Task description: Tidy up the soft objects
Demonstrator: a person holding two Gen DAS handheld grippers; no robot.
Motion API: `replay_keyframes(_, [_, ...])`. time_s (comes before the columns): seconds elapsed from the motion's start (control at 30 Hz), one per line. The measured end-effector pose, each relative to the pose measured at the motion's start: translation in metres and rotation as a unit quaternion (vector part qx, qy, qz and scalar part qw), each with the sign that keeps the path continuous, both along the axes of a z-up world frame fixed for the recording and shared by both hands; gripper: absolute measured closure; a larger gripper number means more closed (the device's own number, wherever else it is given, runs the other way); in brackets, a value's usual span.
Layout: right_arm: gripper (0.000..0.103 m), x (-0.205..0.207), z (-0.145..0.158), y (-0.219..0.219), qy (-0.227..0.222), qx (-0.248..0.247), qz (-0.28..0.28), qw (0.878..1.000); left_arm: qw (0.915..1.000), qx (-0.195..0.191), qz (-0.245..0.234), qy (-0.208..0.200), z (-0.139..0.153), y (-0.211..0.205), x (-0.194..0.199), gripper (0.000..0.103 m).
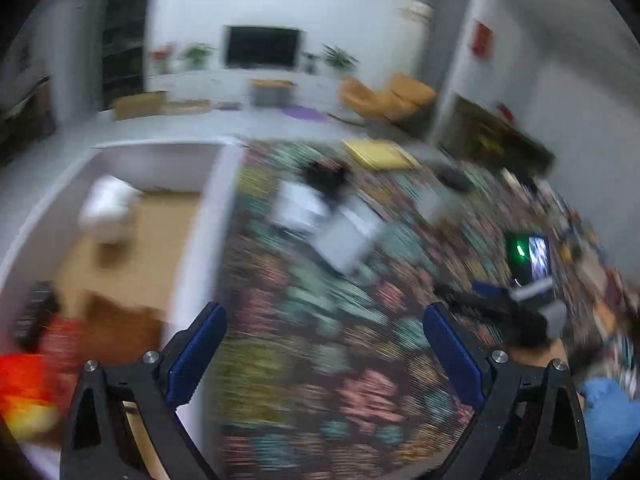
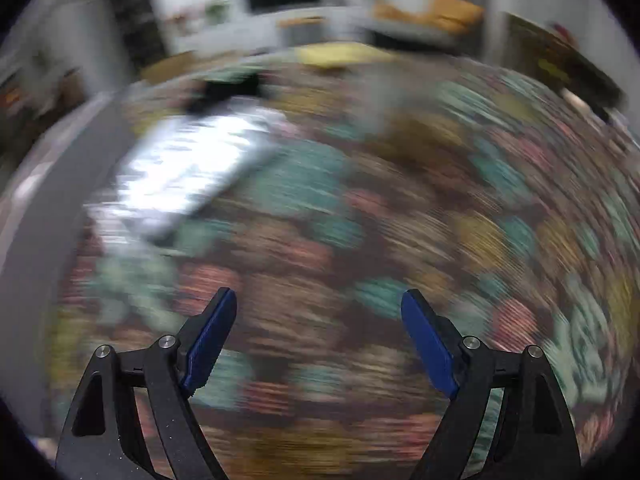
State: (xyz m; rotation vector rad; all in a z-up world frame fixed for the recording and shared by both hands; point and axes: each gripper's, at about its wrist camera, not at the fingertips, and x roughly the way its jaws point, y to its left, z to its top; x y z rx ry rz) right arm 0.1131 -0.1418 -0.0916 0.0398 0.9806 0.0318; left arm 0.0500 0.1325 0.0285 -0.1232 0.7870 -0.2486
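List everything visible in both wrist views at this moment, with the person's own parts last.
patterned cloth: one, multicoloured, covers the surface under both grippers
white box: one, white walls, brown floor, left of the cloth
white soft item: one, inside the box, far end
red and yellow item: one, near left corner of the box, too blurred to identify
pale folded items: white and grey, count unclear, mid cloth
yellow pad: one, far edge of the cloth
lit screen: one, right side
television: one, black, far wall
left gripper: jaws open, empty
right gripper: jaws open, empty
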Motion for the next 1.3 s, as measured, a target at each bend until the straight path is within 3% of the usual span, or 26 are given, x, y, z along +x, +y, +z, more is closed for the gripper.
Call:
replay_keyframes(0.13, [0.017, -0.014, -0.015, -0.041, -0.028, -0.026, -0.072, 0.997, 0.9983, 0.024, -0.031, 0.043, -0.061, -0.064, 0.027, 0.005])
replay_keyframes(0.27, [0.017, -0.003, -0.021, -0.054, -0.021, -0.024, -0.113, 0.993, 0.9957, 0.064, -0.009, 0.066, -0.110, -0.091, 0.065, 0.005])
replay_keyframes(0.4, [0.013, -0.003, -0.022, -0.052, -0.022, -0.043, -0.118, 0.992, 0.9940, 0.080, 0.004, 0.075, -0.130, -0.098, 0.083, 0.005])
replay_keyframes(0.53, [0.010, -0.001, -0.024, -0.055, -0.021, -0.035, -0.123, 0.992, 0.9920, 0.114, 0.007, 0.055, -0.138, -0.109, 0.079, 0.002])
replay_keyframes(1.3, [0.008, 0.004, -0.027, -0.056, -0.021, -0.035, -0.128, 0.991, 0.9927, 0.103, 0.013, 0.062, -0.141, -0.105, 0.091, 0.000])
